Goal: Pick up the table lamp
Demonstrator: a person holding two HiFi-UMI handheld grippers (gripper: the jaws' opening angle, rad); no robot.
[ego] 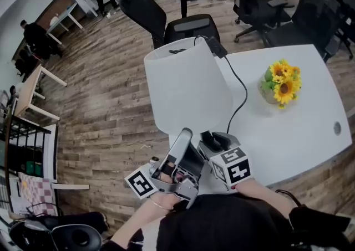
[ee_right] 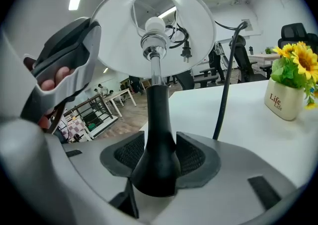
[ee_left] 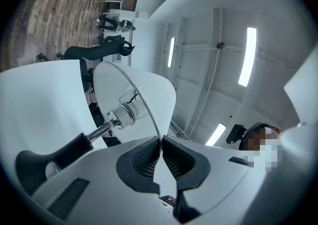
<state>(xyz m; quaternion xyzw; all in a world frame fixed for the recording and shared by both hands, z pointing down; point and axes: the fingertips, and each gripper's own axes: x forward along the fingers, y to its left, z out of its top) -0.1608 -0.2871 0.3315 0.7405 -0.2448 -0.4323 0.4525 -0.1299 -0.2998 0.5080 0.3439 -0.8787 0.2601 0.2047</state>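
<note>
- left claw (ee_left: 161,142), nearest me on the left: jaws shut tight on the thin bottom rim of the shade (ee_right: 119,35)
- right claw (ee_right: 160,144), just to its right: jaws wide apart, the black stem (ee_right: 158,114) stands btw the pads w/ a bit of gap each side, so not squeezed
- table lamp (ego: 187,86) is at the near left corner of the white bench (ego: 299,128), right in front of both claws. The big white shade covers the base from above, so can't tell if the base sits on the bench
- looking up inside the shade from the right claw you get the bulb (ee_right: 154,24) on top of the stem
- black cord (ego: 241,92) runs from behind the shade across the bench, toward the near side
- sunflower pot (ego: 280,85) further right on the bench, well apart from the lamp
- far side: black office chairs (ego: 188,22) on the wood floor (ego: 105,100), more desks and a few ppl way back
</note>
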